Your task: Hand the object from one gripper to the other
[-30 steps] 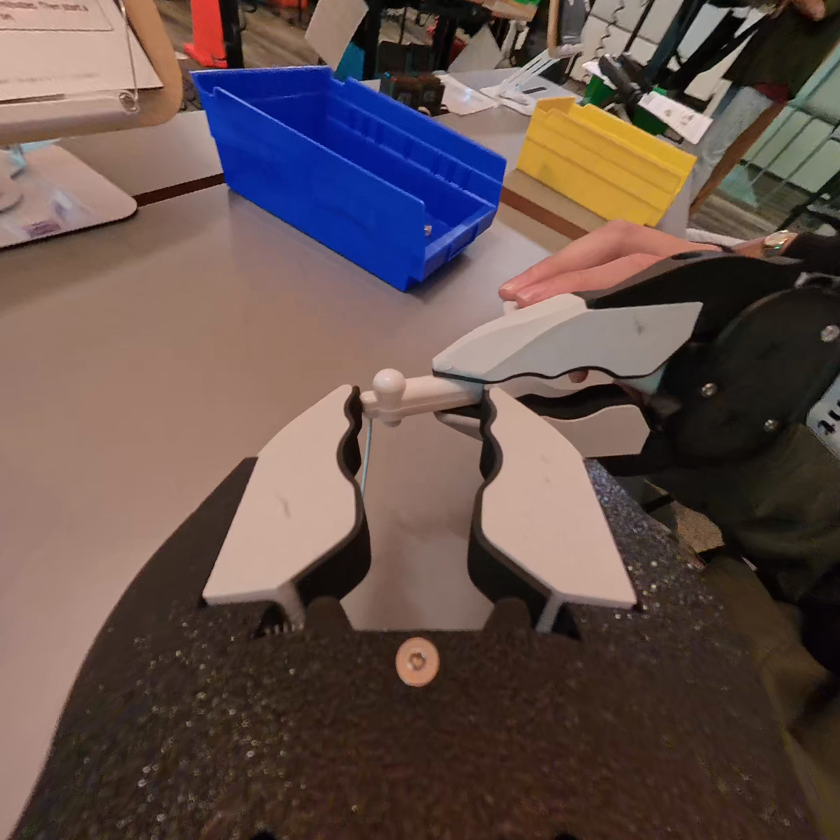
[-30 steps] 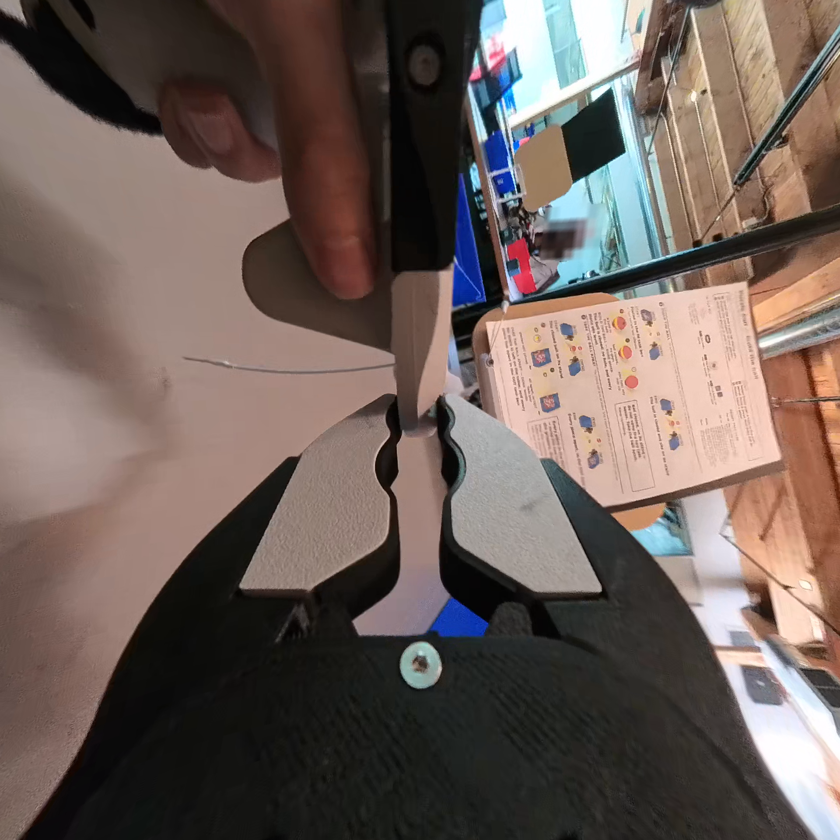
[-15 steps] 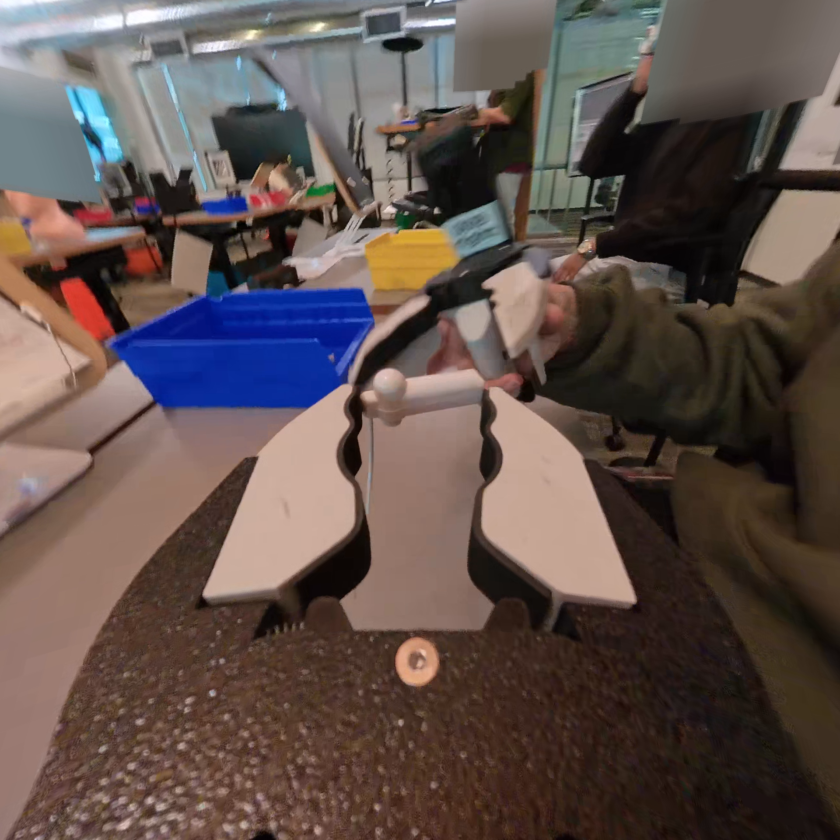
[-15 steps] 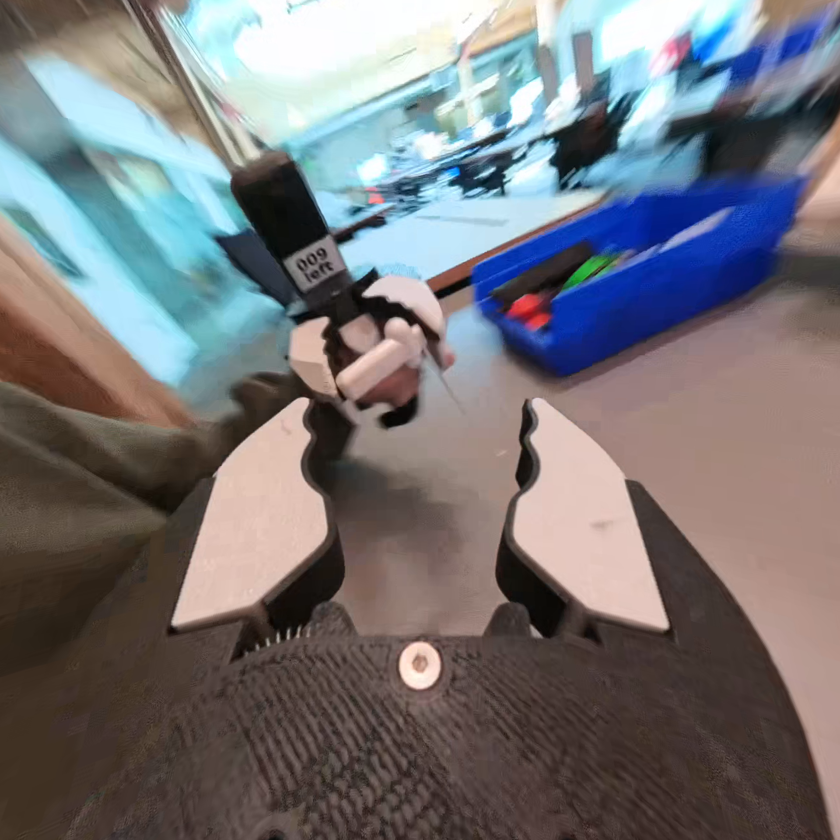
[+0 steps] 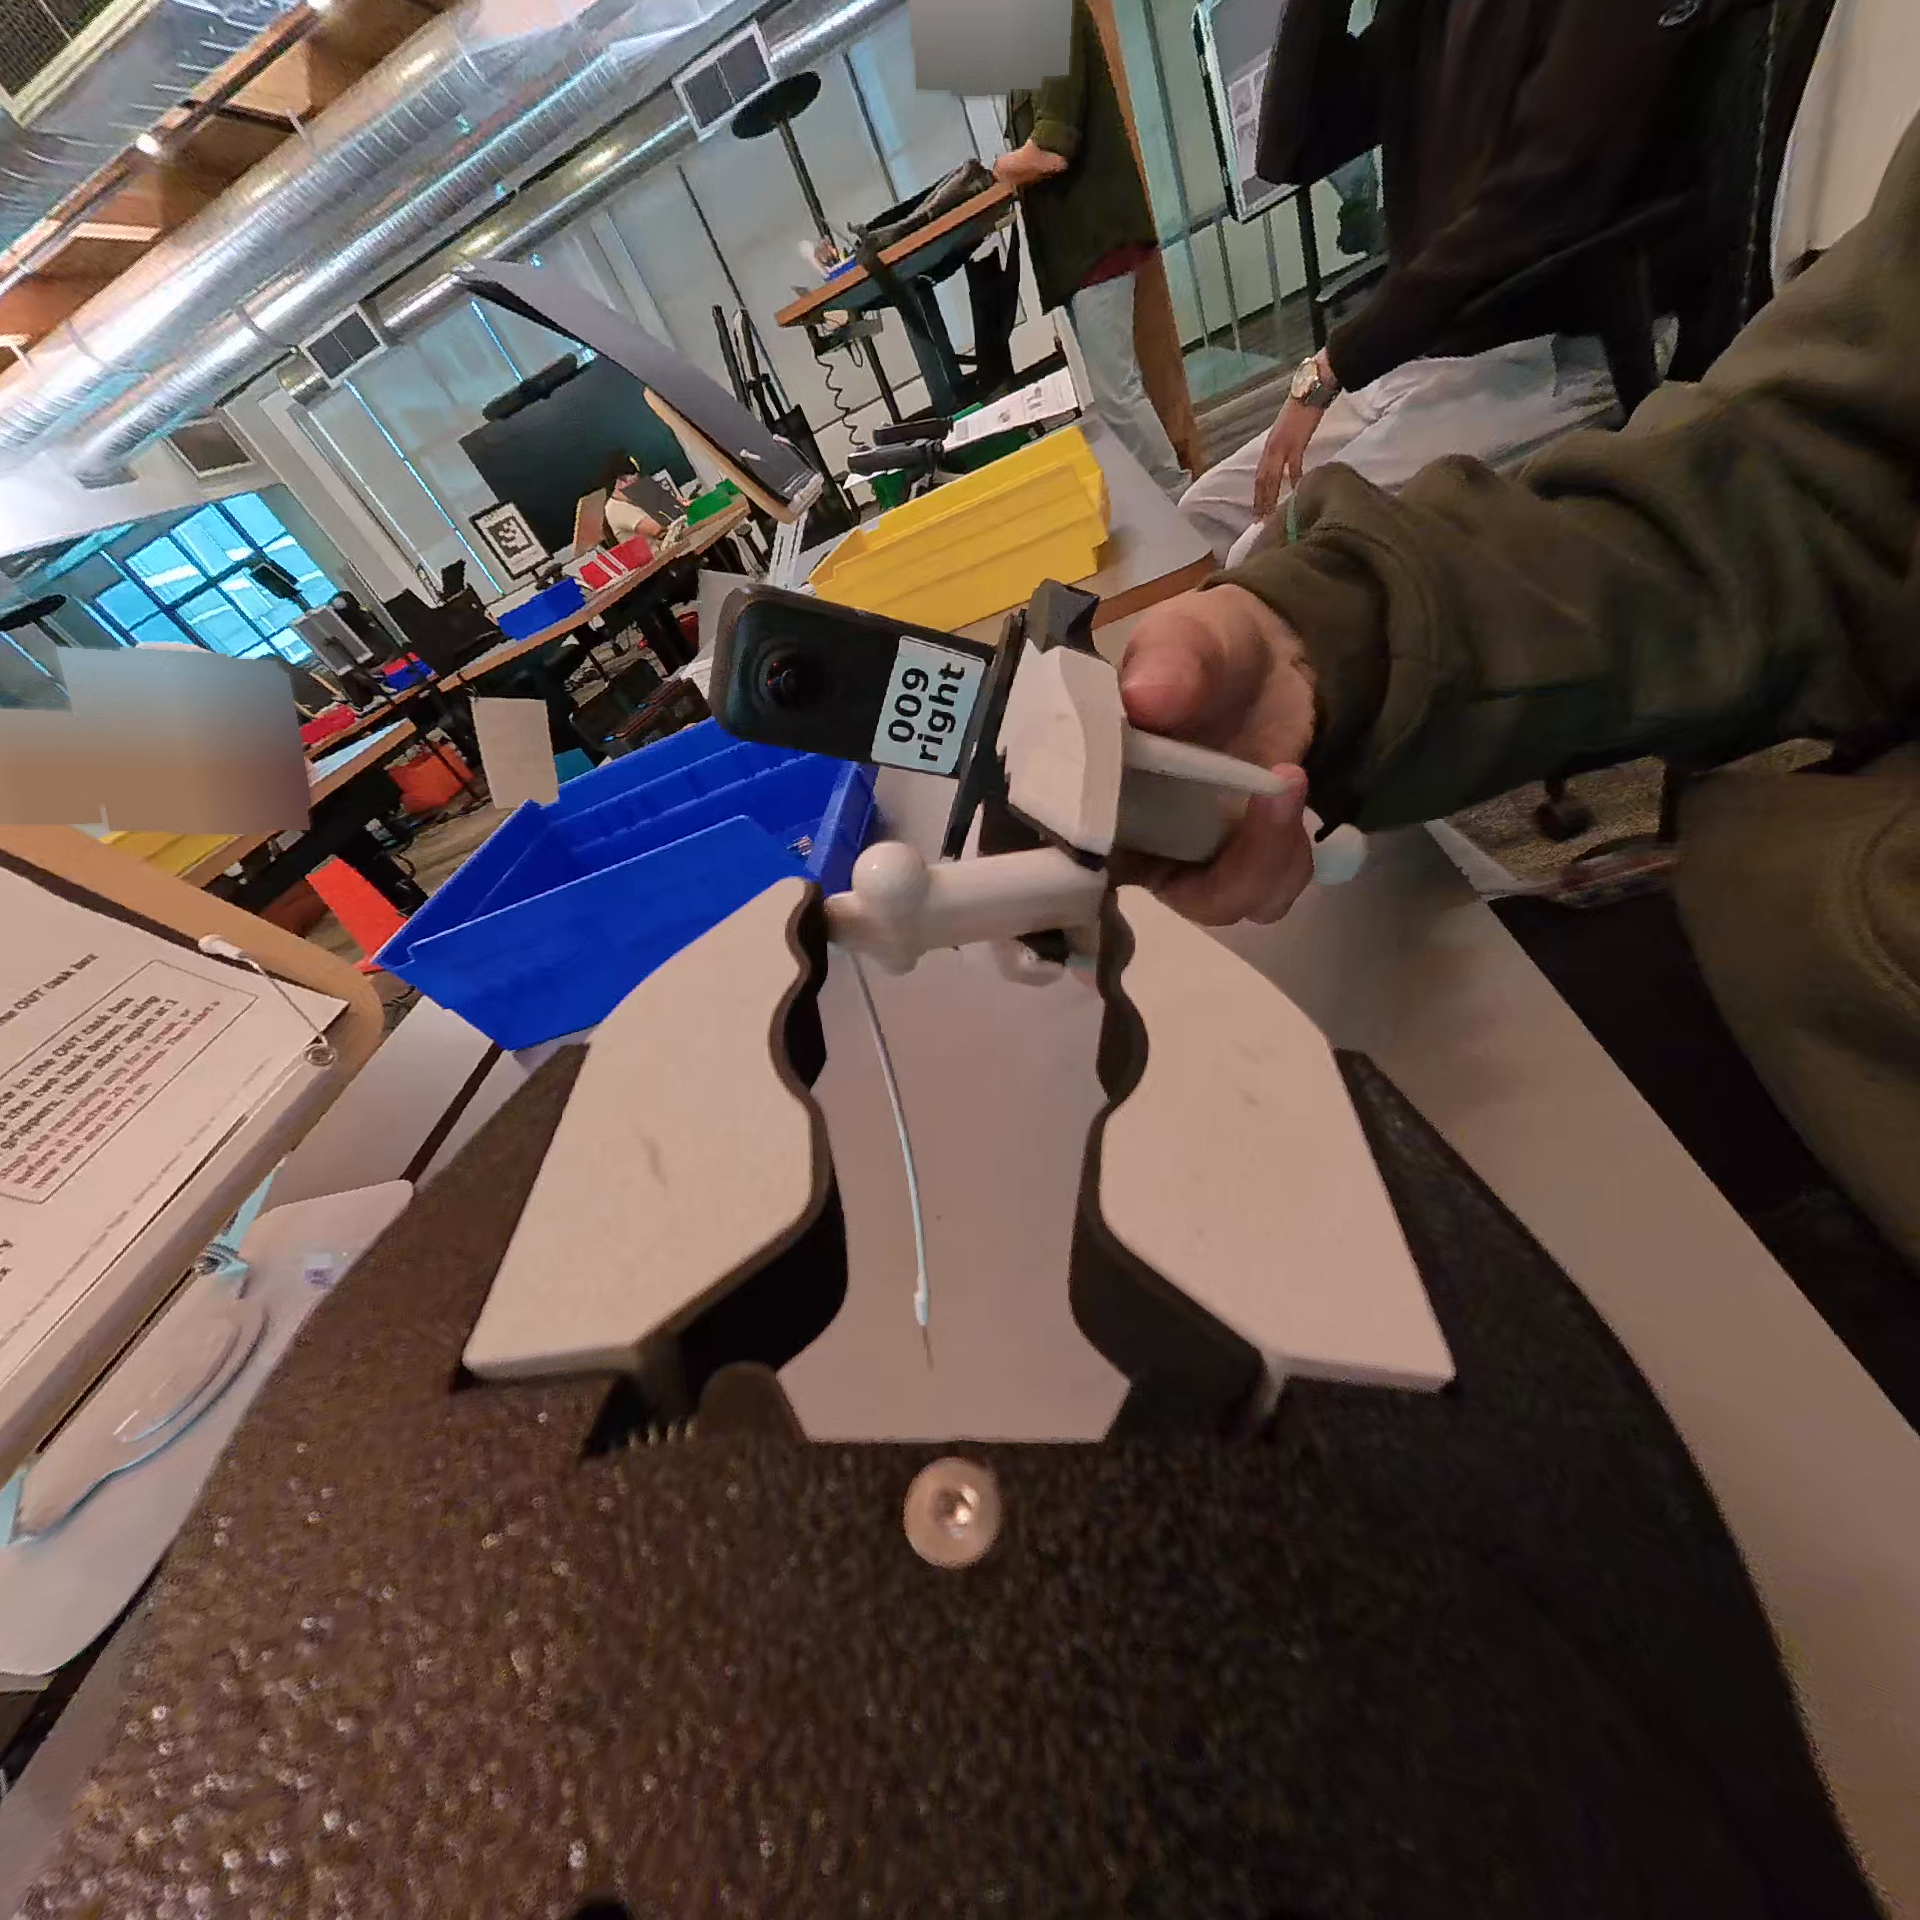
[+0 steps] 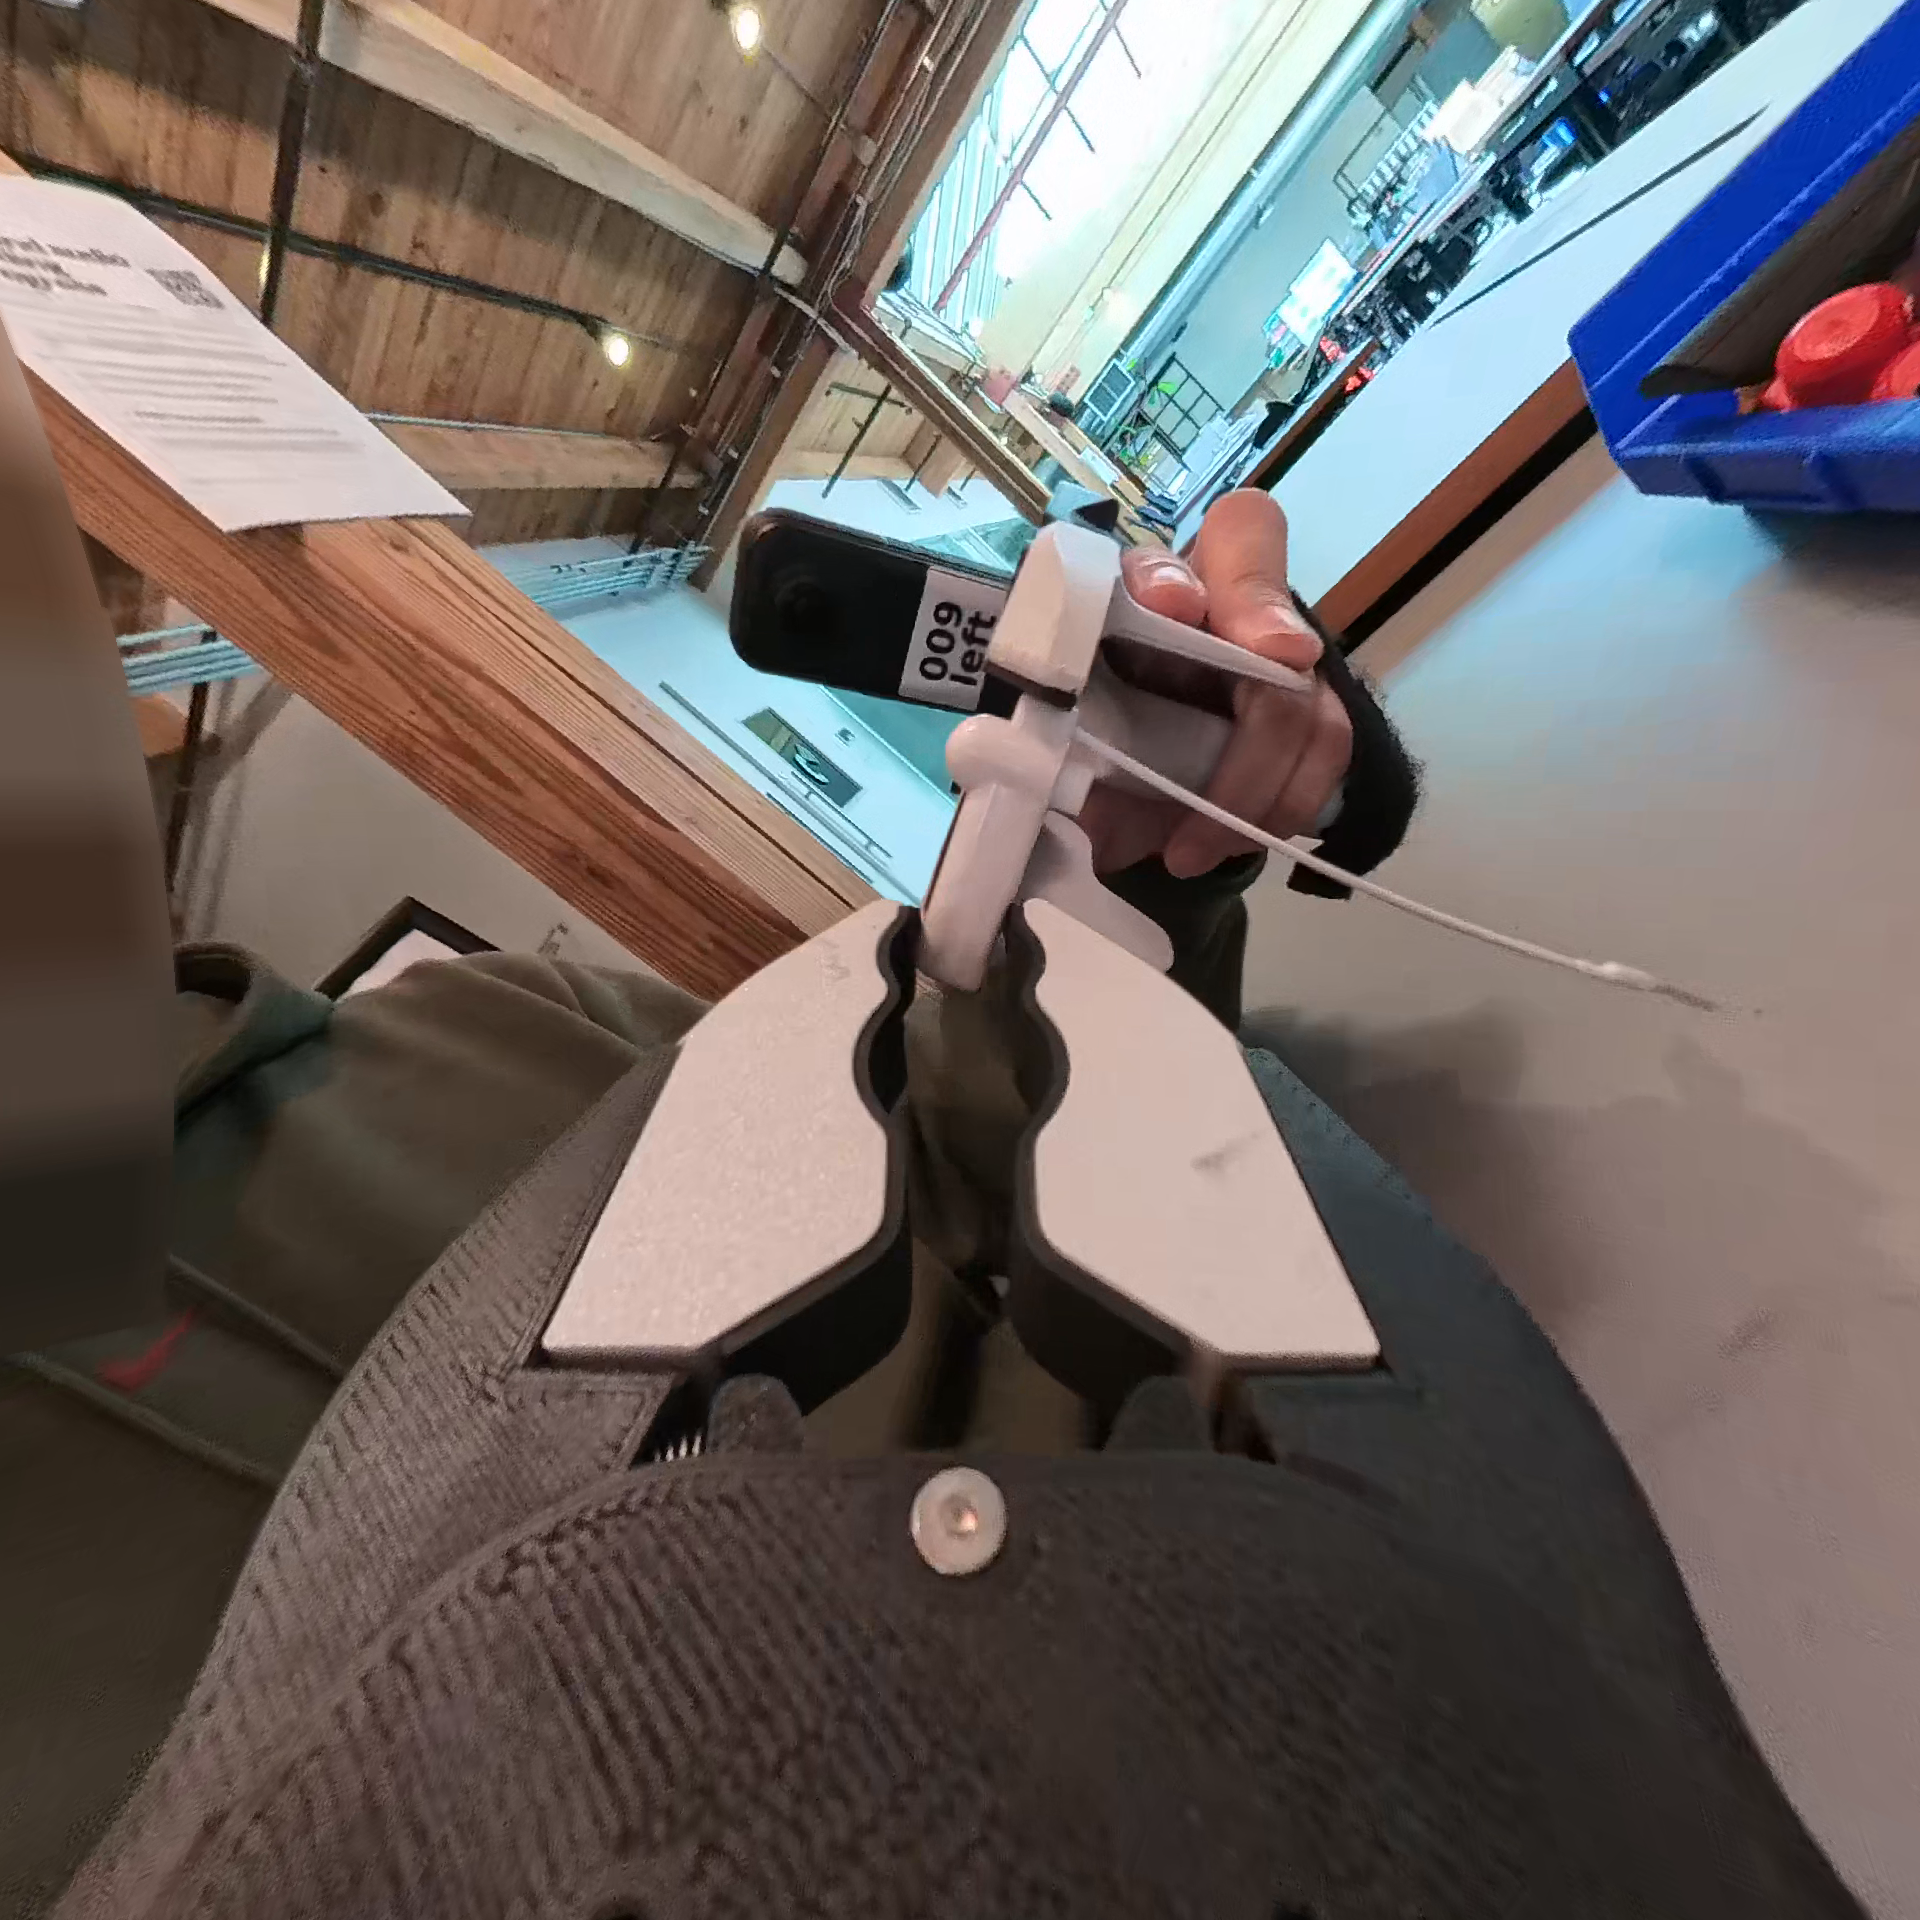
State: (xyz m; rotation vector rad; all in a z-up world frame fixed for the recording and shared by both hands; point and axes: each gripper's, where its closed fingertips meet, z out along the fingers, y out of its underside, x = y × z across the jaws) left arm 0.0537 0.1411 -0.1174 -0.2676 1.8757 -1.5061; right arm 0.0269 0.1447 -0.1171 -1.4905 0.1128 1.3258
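Both grippers pinched the same white ball-ended object [image 5: 956, 902]: the left gripper [image 5: 961, 935] clamped it crosswise between its fingertips, a thin white cord [image 5: 894, 1132] trailing near. Just beyond, the right gripper [image 6: 961, 945] squeezed the object's other end. Farther left on the grey table [image 5: 1403, 1039] sat a blue bin [image 5: 623, 894].

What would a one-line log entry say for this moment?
step: handover | part: white, held in air | left gripper: shut on part | right gripper: shut on part | release: not yet
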